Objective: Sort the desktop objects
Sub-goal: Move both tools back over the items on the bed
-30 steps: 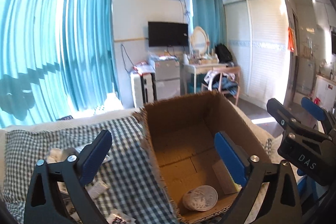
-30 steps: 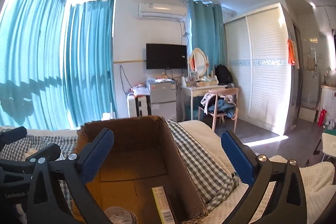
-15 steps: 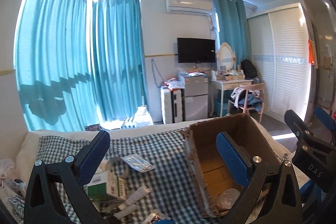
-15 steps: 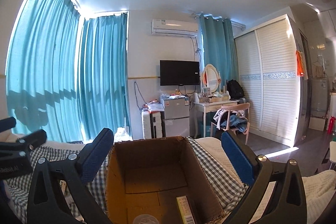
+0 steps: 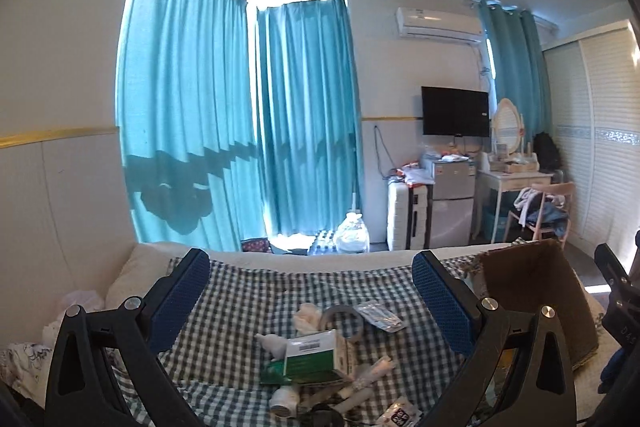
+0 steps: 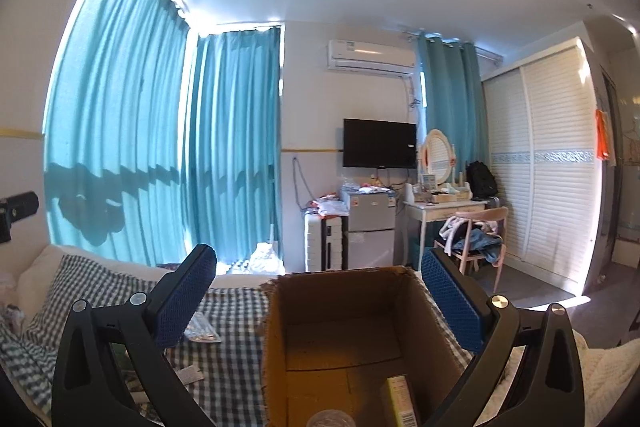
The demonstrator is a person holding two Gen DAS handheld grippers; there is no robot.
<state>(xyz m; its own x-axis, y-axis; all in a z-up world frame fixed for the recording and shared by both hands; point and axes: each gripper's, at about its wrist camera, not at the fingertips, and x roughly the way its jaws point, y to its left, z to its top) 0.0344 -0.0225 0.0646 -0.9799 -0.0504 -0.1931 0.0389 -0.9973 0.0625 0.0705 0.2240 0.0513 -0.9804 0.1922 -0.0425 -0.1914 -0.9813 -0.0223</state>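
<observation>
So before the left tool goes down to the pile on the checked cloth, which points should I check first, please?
1. Left tool open and empty: ok, the blue pads stand wide apart with nothing between them.
2. Right tool open and empty: ok.
3. A target in front of the left tool: ok, the green and white box lies on top of the pile.
4. Target free of neighbours: not ok, white tubes and a small bottle crowd against it.
5. Cardboard box open with room: ok, much bare floor shows inside.
6. Right tool clear of the left tool's path: ok, it hangs over the cardboard box.
</observation>
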